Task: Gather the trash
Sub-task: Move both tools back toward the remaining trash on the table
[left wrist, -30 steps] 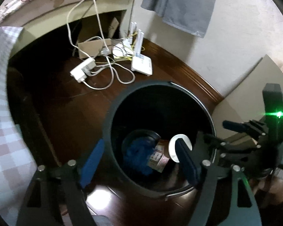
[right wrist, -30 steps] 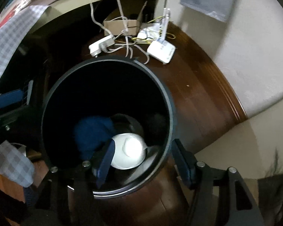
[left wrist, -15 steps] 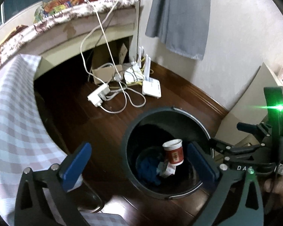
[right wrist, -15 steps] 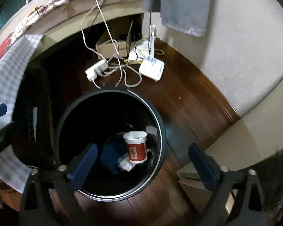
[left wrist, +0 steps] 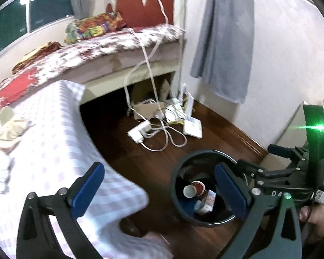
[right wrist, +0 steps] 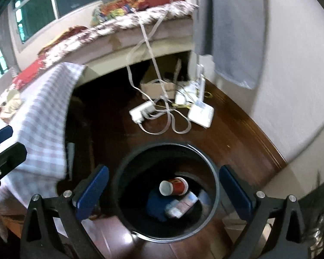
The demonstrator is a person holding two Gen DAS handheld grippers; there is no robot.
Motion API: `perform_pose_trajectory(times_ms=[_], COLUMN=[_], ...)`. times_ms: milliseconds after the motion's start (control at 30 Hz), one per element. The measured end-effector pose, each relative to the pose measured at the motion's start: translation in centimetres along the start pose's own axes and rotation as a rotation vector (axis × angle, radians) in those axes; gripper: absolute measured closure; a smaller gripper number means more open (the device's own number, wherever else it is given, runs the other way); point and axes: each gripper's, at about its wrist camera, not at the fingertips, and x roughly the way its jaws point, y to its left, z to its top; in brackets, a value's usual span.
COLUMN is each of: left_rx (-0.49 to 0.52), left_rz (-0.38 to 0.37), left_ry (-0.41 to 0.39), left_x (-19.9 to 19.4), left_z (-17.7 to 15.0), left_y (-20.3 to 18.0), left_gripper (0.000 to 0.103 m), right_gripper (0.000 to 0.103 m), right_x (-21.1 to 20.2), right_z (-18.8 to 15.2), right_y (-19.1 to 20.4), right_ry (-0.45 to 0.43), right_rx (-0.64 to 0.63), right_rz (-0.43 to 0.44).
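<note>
At the left of the left wrist view a checked cloth (left wrist: 60, 142) covers a table; an upturned pale cup (left wrist: 5, 114) and crumpled wrappers (left wrist: 0, 168) lie near its far left edge, which the right wrist view shows only as a blur. The left gripper (left wrist: 159, 185) has just been opening and its jaws stand fully spread with nothing between the blue pads. To the right, on the dark wood floor (left wrist: 140, 157), stands a black bin (left wrist: 179, 202). Inside lies a red paper cup (left wrist: 194, 191) on its side, over something blue and a small packet. The right gripper's finger cuts off part of the bin's inside here.

The right wrist view looks more squarely into the bin (right wrist: 213, 185), showing the cup (right wrist: 175, 186) whole, its white mouth turned left. The right gripper (right wrist: 162, 191) has likewise just been opening, jaws wide and empty either side of the bin. The blue item is too dark to identify. Beyond, white cables and a router (right wrist: 200, 114) lie by the bed.
</note>
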Motion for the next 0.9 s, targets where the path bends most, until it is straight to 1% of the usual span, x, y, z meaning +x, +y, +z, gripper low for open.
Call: perform_pose_trajectory(times_ms=[100,133,200,300,467,600,733,800,900], left_rx=[-0.033,-0.05,-0.073,-0.123,-0.207,-0.278,-0.355,-0.393,-0.429], left_rz=[0.028,0.048,0.067,0.117,0.208,0.286,0.37,0.402,0.442], left_ry=[-0.038,-0.051,-0.068,-0.095,-0.128,-0.136,-0.13,-0.131,-0.132], left_x=[-1.5,-2.1,-2.8,-4.4,-7.2,-9.2,-10.9,-11.7,-12.7], left_z=[-0.1,-0.2,-0.5,-1.1,-2.6,-4.5,-6.9,-8.0,-9.5], left_y=[2.1,3.0,4.5,7.5,12.5,16.5,20.5,22.6,24.9], left_gripper=[0.001,0.001,0.001,0.001,0.001,0.001,0.001,0.002,0.002], right_gripper=[0.0,0.0,0.0,0.0,0.0,0.0,0.0,0.0,0.0], right_x=[-0.7,-1.0,-1.3,-1.3,-1.9,-2.4,-2.6,-2.6,-2.4], right_z=[1.0,1.3,1.9,2.7,3.7,4.1,3.8,3.5,3.2], right_y=[2.5,3.5,5.4,8.2,15.0,21.2,26.4,29.2,32.6], right_ry=[-0.015,-0.022,-0.03,-0.034,-0.061,-0.082,-0.087,-0.085,-0.081], right_rx=[-0.041,-0.052,-0.064,-0.099,-0.207,-0.301,-0.374,-0.413,-0.455], right_rz=[0.014,0.02,0.062,0.106,0.181,0.261,0.323,0.35,0.387])
